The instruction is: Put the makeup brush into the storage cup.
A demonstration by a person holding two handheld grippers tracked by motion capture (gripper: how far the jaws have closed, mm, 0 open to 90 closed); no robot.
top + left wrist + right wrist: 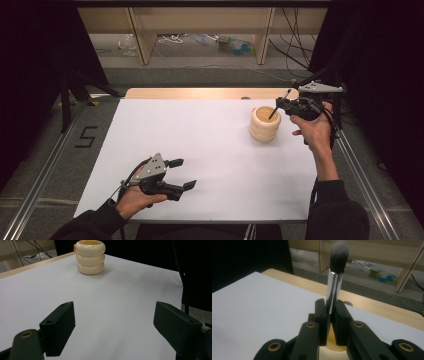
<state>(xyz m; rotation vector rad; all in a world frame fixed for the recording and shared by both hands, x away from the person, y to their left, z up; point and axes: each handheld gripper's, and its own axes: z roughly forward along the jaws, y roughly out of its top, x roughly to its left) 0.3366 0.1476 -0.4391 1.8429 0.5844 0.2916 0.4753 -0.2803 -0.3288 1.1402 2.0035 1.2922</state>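
brush [335, 282] handle end hidden between right claw [331, 315] jaws, over holder [265, 124].

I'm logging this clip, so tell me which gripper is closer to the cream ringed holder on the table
Right. The right gripper is directly over the holder, shut on a brush. The left gripper is open, far across the table near the front edge.

Brush [280, 104] over cream holder [264, 125]
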